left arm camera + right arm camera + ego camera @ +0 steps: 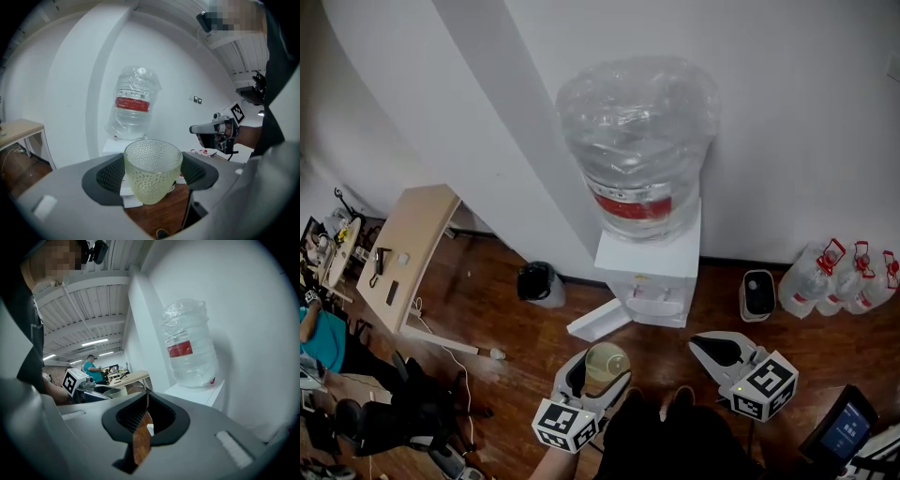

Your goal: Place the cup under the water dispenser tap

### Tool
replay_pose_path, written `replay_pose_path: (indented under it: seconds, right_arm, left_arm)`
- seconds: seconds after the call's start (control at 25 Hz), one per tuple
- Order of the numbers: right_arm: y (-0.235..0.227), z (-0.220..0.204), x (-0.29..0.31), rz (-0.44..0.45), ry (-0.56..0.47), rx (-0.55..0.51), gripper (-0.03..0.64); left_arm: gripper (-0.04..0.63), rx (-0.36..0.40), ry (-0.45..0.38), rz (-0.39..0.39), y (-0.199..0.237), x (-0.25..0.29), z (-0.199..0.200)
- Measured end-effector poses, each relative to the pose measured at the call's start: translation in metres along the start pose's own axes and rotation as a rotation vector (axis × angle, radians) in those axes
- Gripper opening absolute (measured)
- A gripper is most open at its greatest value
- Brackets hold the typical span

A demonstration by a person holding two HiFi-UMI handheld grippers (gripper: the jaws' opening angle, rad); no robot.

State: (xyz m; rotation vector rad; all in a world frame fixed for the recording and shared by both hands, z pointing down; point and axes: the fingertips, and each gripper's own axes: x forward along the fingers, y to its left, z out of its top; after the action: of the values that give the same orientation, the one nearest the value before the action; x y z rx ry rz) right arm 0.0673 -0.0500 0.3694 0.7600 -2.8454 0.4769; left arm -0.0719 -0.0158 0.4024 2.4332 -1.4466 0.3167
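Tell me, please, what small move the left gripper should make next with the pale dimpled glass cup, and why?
Probably carry it forward to the front of the white water dispenser topped by the clear plastic bottle. The left gripper is clamped on the pale dimpled glass cup, upright, but short of the dispenser, with brown wooden floor between them.

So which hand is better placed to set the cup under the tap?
Left. The left tool already grips the cup, upright, facing the water dispenser ahead. The right tool is empty, its jaws practically together, so it would first need a handover.
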Motion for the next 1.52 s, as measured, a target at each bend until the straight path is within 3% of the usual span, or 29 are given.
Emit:
replay_pose_path:
  seconds: [0.52, 0.72, 1.08, 1.28, 1.52]
  right_arm:
    - [-0.025, 0.007, 0.042, -0.048, 0.027, 0.009, 0.026]
    - [-0.041, 0.008, 0.06, -0.08, 0.047, 0.029, 0.025]
    - [-0.067, -0.012, 0.067, -0.17, 0.115, 0.009, 0.025]
    - [-0.09, -0.032, 0.071, -0.217, 0.121, 0.031, 0.025]
    - [-0.107, -0.054, 0.08, -0.232, 0.163, 0.033, 0.025]
  left_arm:
    - [0.37, 0.018, 0.012, -0.067, 0.054, 0.054, -0.012]
    - [0.37, -0.068, 0.008, -0.058, 0.095, 0.086, -0.038]
    - [0.368, -0.059, 0.188, -0.098, 0.143, 0.157, -0.161]
    - [0.37, -0.092, 0.223, -0.093, 0.165, 0.205, -0.215]
    - [0.37, -0.07, 0.286, -0.094, 0.183, 0.26, -0.278]
